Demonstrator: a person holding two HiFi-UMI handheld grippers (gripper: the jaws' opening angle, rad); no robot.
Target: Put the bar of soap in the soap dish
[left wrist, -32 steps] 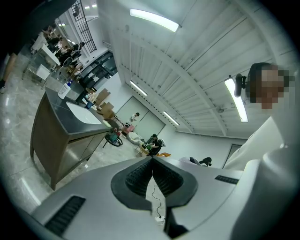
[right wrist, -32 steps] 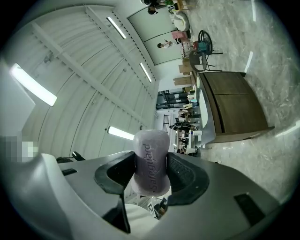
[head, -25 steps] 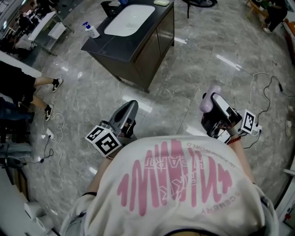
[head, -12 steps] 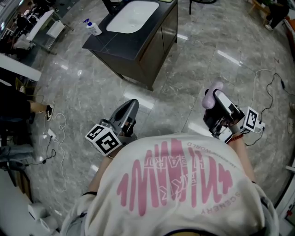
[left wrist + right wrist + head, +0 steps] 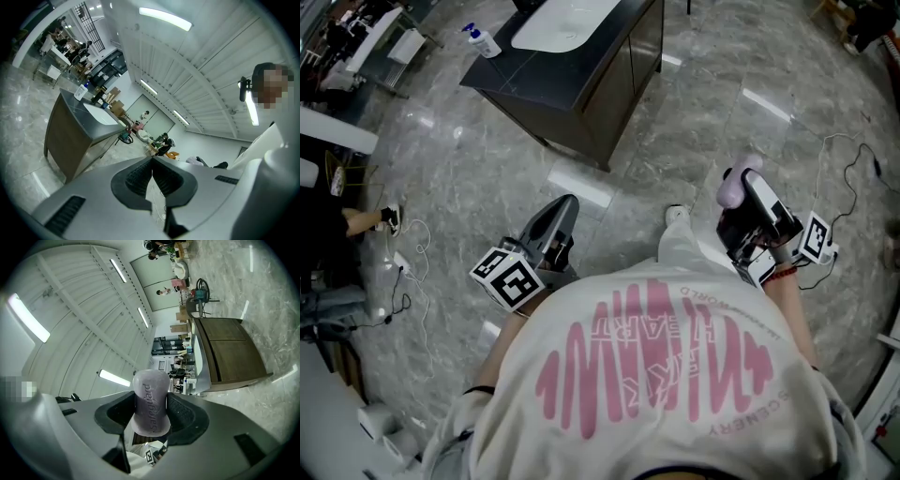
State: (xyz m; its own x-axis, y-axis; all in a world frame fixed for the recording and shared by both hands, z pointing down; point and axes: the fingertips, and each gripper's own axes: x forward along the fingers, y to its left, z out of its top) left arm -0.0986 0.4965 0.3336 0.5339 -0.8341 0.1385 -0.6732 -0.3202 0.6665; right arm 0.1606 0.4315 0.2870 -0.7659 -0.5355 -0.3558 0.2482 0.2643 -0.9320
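Right now the bar of soap (image 5: 150,390), pale purple with raised lettering, sits between the jaws of the right gripper (image 5: 151,414). Both pads press on its sides and its rounded end pokes out past the tips. The left gripper (image 5: 151,174) has its jaws pressed together, nothing between them.

Containers: a white sink basin (image 5: 558,19) is sunk in the dark top of a brown vanity cabinet (image 5: 581,84). A pump bottle (image 5: 485,39) with a blue head stands upright on the countertop corner, just beside the basin. The soap is well apart from the cabinet, held up in the air on the right of the person's body.

Surface and room: the floor (image 5: 469,187) is glossy grey marble-look tile with light glare. Loose cables (image 5: 848,183) trail on it at the right, more at the left. A white T-shirt (image 5: 656,375) with pink print fills the lower head view, and one light shoe (image 5: 675,214) shows past its hem. In the gripper views there is a high white ribbed ceiling with strip lights (image 5: 164,18). Other people and furniture sit in the far background, too small to detail.
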